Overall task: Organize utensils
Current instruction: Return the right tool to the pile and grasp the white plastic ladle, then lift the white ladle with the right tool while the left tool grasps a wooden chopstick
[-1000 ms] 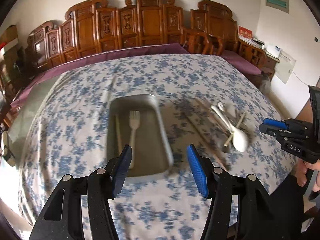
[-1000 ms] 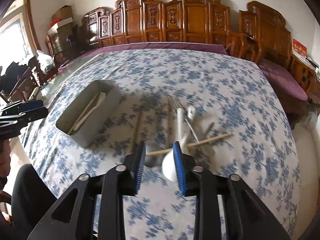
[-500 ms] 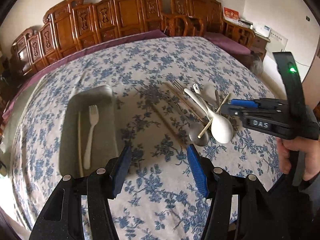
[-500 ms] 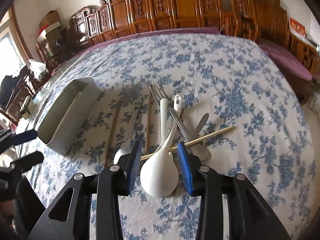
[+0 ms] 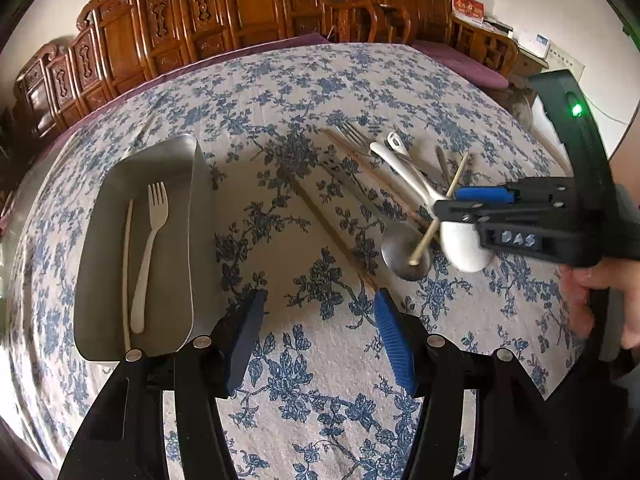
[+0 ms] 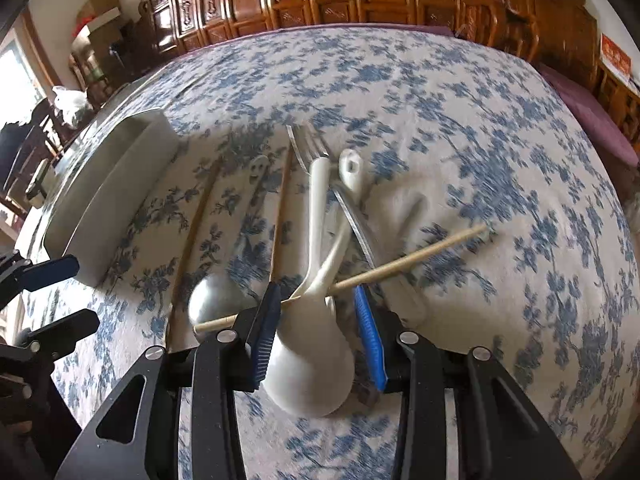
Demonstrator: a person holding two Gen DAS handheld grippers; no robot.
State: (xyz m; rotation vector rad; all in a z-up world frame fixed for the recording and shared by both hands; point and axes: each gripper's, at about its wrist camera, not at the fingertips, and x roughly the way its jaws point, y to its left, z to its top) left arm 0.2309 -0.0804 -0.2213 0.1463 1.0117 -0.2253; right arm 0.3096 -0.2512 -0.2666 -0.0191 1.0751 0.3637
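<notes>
Closing in over the last second, the right gripper (image 6: 316,320) now straddles the bowl of the white serving spoon (image 6: 310,376), where a moment ago it hovered short of the pile. Its blue-padded jaws stand apart on either side of the bowl, not yet pinching it; seen from the left wrist, the same right gripper (image 5: 460,204) hangs directly above the spoon's bowl (image 5: 464,248).

The white spoon lies on the floral tablecloth (image 6: 460,112) in a loose heap of cutlery. A bamboo chopstick (image 6: 416,256) slants across its neck, one end resting on the bowl of a metal spoon (image 6: 216,300) just left of the white spoon. A second white spoon handle (image 6: 350,172) with a hole at its tip and a metal fork (image 6: 306,144) fan out beyond it, and two more chopsticks (image 6: 280,216) lie further left.

Well left of the white spoon sits the metal tray (image 5: 176,280), holding a pale fork (image 5: 150,248) and one chopstick (image 5: 127,264) side by side.

Near the tray's corner the left gripper (image 5: 318,340) hovers above bare cloth, jaws wide apart, holding nothing. Carved wooden chairs (image 5: 248,12) line the wall beyond the table.
</notes>
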